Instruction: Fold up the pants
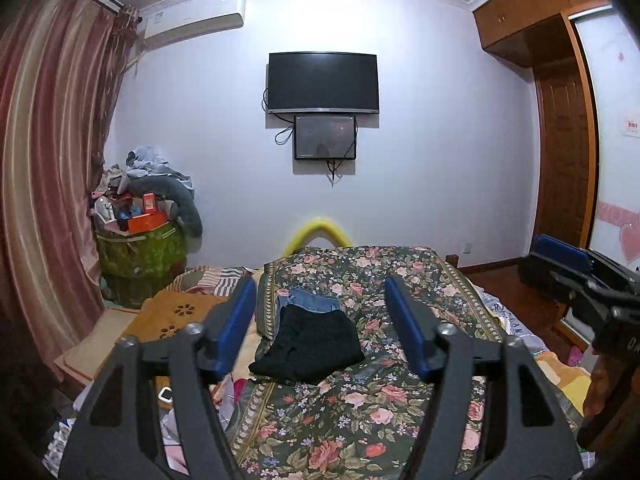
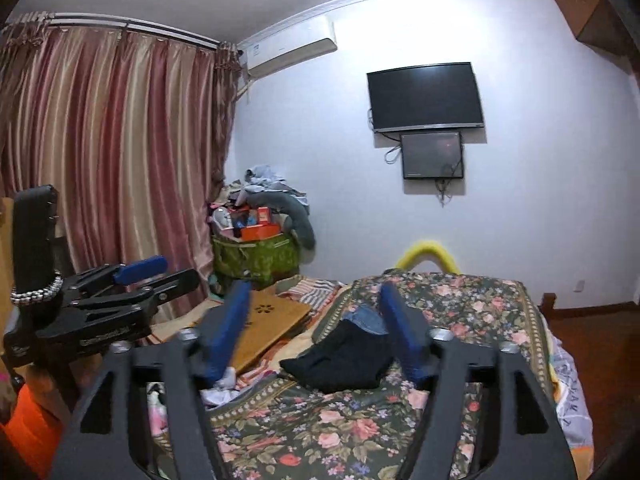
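Black folded pants [image 1: 310, 346] lie on the floral bedspread [image 1: 360, 408], overlapping blue jeans [image 1: 310, 300] just behind them. My left gripper [image 1: 322, 292] is open and empty, held above the bed with the pants seen between its blue fingers. My right gripper [image 2: 314, 298] is open and empty too, above the bed, with the black pants [image 2: 340, 364] and jeans [image 2: 366, 318] near its right finger. Each gripper shows in the other's view, the right one at the right edge [image 1: 560, 250], the left one at the left [image 2: 140, 270].
A wooden lap desk [image 1: 176, 314] lies on the bed's left side, with a phone [image 1: 166, 394] and loose clothes near it. A green bin piled with boxes and clothes [image 1: 144, 240] stands by the curtain. A yellow footboard bar [image 1: 318, 232] marks the bed's far end.
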The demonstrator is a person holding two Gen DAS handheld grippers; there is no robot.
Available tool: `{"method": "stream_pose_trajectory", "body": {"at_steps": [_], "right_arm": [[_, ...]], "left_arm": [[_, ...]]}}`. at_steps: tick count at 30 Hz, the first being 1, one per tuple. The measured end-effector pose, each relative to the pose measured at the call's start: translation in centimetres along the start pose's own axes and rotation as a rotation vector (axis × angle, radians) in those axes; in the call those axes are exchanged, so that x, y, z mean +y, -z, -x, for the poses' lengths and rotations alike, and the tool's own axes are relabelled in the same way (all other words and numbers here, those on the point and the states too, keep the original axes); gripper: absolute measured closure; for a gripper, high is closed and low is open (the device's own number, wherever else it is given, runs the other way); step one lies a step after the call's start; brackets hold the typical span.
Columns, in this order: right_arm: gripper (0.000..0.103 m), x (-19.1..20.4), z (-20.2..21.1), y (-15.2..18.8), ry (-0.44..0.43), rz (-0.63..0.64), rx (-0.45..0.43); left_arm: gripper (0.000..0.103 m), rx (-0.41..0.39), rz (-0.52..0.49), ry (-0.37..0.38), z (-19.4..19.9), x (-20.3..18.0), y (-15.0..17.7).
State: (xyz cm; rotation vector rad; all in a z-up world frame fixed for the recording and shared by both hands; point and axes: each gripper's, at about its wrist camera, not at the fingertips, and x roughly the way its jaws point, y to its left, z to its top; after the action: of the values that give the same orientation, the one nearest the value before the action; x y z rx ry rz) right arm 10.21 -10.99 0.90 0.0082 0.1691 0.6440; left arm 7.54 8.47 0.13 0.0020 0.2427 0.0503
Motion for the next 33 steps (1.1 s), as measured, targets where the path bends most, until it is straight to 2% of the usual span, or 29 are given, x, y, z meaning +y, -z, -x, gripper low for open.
{"method": "stream_pose_trajectory", "body": {"at_steps": [2,4,6,10,13,33], "right_arm": [[0.014,0.2,0.4,0.0,0.023,0.003,-0.008],[0.007,0.5,0.6,0.0,0.047,0.005,-0.022],[0.0,0.5,0.7,0.1,0.059,-0.002,-0.027],[0.0,0.4,0.7,0.4,0.064,-0.014,-0.02],[0.0,0.3,0.8,0.5,0.067,-0.013,-0.015],[0.0,0.4,1.4,0.8,0.076,-0.02,-0.008]], "left_arm": [[0.026,-0.012,0.005,-0.001,0.4,0.0,0.1],[0.016,-0.022,0.007,-0.001,0.8,-0.1,0.2],[0.011,-0.029,0.01,0.006,1.2,-0.1,0.3],[0.004,-0.037,0.034,0.012,1.4,0.0,0.4],[0.003,-0.04,0.041,0.017,1.5,0.1,0.5],[0.001,-0.029,0.033,0.019,1.0,-0.1,0.7]]}}
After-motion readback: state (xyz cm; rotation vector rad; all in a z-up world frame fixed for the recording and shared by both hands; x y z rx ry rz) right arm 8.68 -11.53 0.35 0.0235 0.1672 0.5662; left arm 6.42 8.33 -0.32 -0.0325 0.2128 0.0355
